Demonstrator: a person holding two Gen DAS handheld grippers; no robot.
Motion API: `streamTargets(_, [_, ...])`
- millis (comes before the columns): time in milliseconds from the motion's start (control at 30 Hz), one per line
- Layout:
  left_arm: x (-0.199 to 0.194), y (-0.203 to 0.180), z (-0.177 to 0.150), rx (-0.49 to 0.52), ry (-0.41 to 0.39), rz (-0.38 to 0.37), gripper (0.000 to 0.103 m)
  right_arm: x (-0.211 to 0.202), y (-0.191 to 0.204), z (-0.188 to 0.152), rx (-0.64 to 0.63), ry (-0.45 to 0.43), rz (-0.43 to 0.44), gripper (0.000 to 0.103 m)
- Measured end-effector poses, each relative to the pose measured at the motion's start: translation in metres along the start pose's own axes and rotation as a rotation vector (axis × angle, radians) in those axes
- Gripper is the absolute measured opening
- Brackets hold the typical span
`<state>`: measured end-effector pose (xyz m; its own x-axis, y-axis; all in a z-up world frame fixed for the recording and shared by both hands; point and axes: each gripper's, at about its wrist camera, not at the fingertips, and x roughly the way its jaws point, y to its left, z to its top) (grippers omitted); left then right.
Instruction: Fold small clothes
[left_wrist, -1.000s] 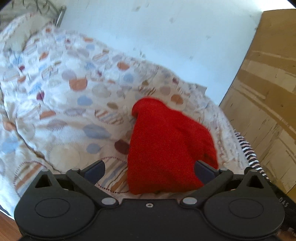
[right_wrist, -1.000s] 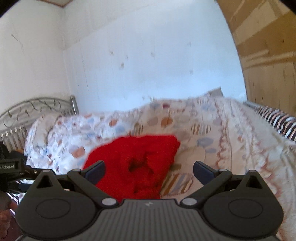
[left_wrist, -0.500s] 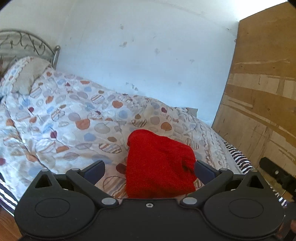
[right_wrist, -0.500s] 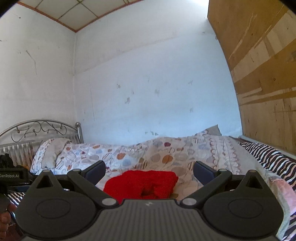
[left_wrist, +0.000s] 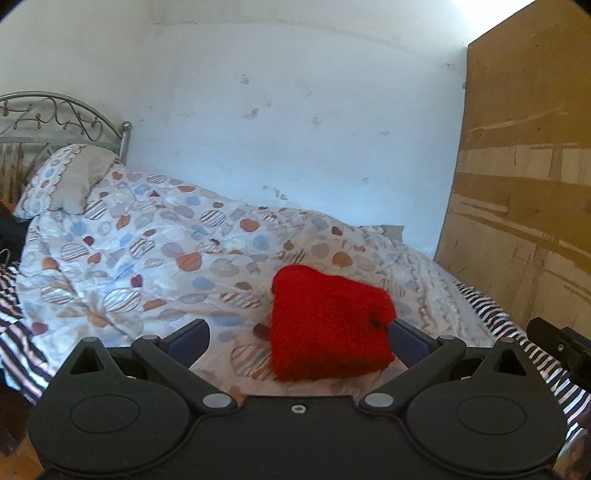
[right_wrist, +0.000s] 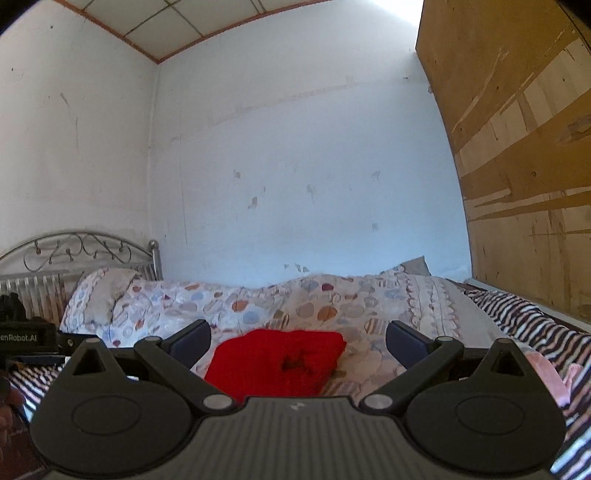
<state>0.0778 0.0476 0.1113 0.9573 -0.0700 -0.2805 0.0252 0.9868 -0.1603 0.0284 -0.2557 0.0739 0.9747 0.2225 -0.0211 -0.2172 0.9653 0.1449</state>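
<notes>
Red cloth (left_wrist: 327, 325) lies folded on my quilt (left_wrist: 155, 251), long axis running away toward the wall. Both tongs, left (left_wrist: 297, 338) and right (right_wrist: 297, 338), gape empty; its near edge hides behind them.

Each gripper, left gripper (left_wrist: 297, 338) and right gripper (right_wrist: 297, 338), is built from matte black plastic: two round housings, angled linkage arms with silver pivot screws, and dark blue-grey fingers (left_wrist: 188, 338).

1. A red folded cloth (left_wrist: 328, 325) is seen lying on the bed (left_wrist: 155, 258).
2. The bed is covered by a quilt (left_wrist: 207, 240) with coloured spots.
3. The left gripper (left_wrist: 299, 338) is held wide open, with nothing between its fingers (left_wrist: 188, 338).
4. A pillow (left_wrist: 70, 181) is seen by the metal headboard (left_wrist: 55, 122).
5. A wooden board (left_wrist: 524, 184) is seen on the right.
</notes>
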Motion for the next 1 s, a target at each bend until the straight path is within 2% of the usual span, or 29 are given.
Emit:
streamTargets(400, [-0.017,0.009,-0.059,0.08,0.004,0.059,0.102,-0.021,0.006,-0.051,-0.05,0.093,-0.066,0.103])
streamTargets(733, [-0.016,0.013,-0.072,0.074,0.035,0.067,0.102,-0.02,0.007,-0.057,-0.051,0.116,-0.056,0.103])
streamTargets(1000, [-0.016,0.011,-0.073,0.075,0.045,0.107,0.102,-0.021,0.008,-0.058,-0.057,0.119,-0.05,0.103])
